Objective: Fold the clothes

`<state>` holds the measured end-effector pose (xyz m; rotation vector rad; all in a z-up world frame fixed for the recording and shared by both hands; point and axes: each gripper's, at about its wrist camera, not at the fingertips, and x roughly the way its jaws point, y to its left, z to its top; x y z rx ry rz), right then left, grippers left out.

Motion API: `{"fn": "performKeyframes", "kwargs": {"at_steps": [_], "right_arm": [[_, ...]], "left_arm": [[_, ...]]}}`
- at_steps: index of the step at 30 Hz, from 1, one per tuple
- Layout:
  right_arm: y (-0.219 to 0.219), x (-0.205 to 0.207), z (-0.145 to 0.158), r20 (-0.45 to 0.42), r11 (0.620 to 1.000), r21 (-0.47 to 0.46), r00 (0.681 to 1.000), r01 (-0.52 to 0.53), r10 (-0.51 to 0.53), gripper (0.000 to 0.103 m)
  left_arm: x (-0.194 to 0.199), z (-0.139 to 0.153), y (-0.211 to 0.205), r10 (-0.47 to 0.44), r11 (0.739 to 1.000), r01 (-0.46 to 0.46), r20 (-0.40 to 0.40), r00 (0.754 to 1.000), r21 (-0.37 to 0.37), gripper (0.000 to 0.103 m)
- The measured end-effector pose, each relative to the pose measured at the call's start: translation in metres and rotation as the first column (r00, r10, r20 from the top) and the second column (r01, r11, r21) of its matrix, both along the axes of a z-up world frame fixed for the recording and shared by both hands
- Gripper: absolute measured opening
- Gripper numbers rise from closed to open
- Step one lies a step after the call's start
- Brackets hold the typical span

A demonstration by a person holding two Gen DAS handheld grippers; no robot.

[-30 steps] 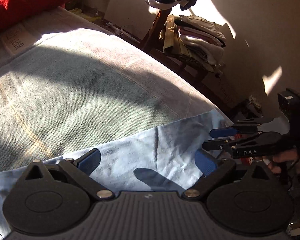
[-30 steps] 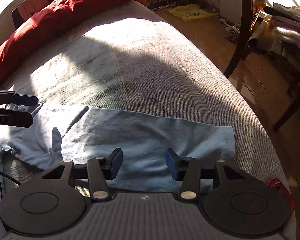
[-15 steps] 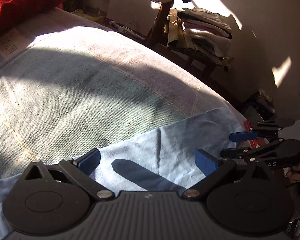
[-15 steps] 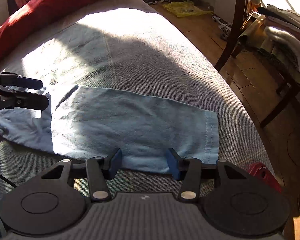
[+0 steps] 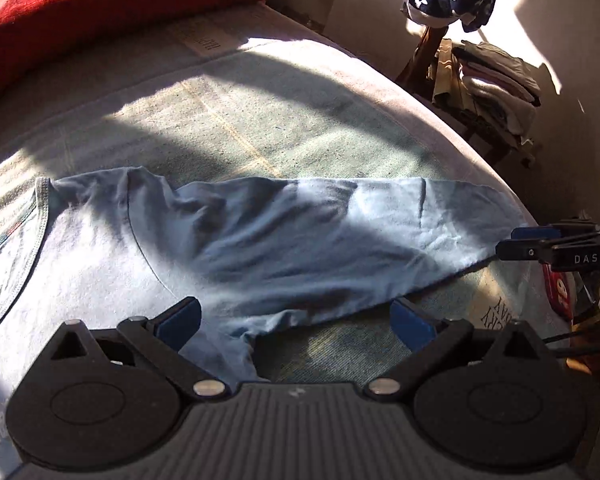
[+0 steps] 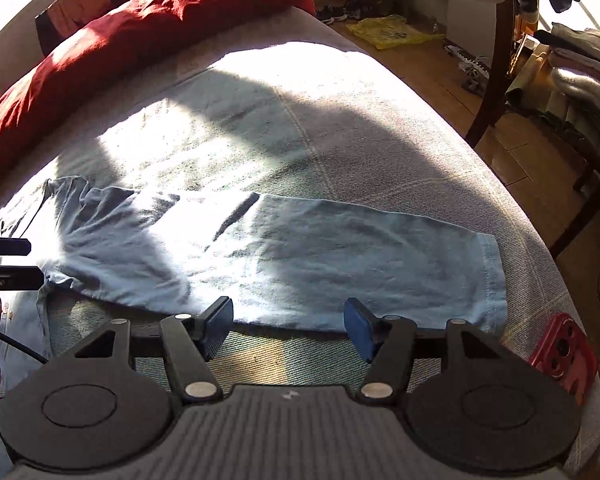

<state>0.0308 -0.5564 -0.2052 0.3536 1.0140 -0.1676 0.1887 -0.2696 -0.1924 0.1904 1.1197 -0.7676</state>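
Both grippers hang over a bed covered in a pale grey woven blanket (image 6: 340, 120). On the left gripper (image 5: 296, 320) the 2 blue-padded fingers stand wide apart, pressing on nothing; between them lies the near hem of a light blue cotton T-shirt (image 5: 240, 248) and a strip of bare blanket. The right gripper (image 6: 288, 326) has its jaws opening, with only blanket between them and the shirt's edge just beyond its fingertips.

The T-shirt lies flat across the blanket. Its long sleeve (image 6: 380, 252) is stretched out sideways, the cuff ending near the bed's edge. In the left wrist view the collar (image 5: 36, 236) shows at the left, with a printed front partly visible at the frame's edge.

A red phone (image 6: 564, 356) rests on the bed just beside the cuff. A crumpled red duvet (image 6: 140, 28) sits at the far end of the bed. Beside the bed, a dark wooden chair (image 6: 496, 68) holds a stack of folded clothes (image 5: 500, 80).
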Motion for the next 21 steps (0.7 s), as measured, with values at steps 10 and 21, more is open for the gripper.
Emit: {"fn": "performKeyframes", "kwargs": {"at_steps": [10, 21], "right_arm": [[0.071, 0.029, 0.022, 0.013, 0.993, -0.042, 0.994, -0.109, 0.109, 0.066], [0.201, 0.09, 0.024, 0.084, 0.928, 0.016, 0.925, -0.373, 0.37, 0.071]], "left_arm": [[-0.024, -0.006, 0.04, -0.014, 0.991, 0.006, -0.063, 0.998, -0.132, 0.1], [-0.012, -0.011, 0.214, 0.333, 0.941, -0.335, 0.059, 0.941, 0.043, 0.1]]}}
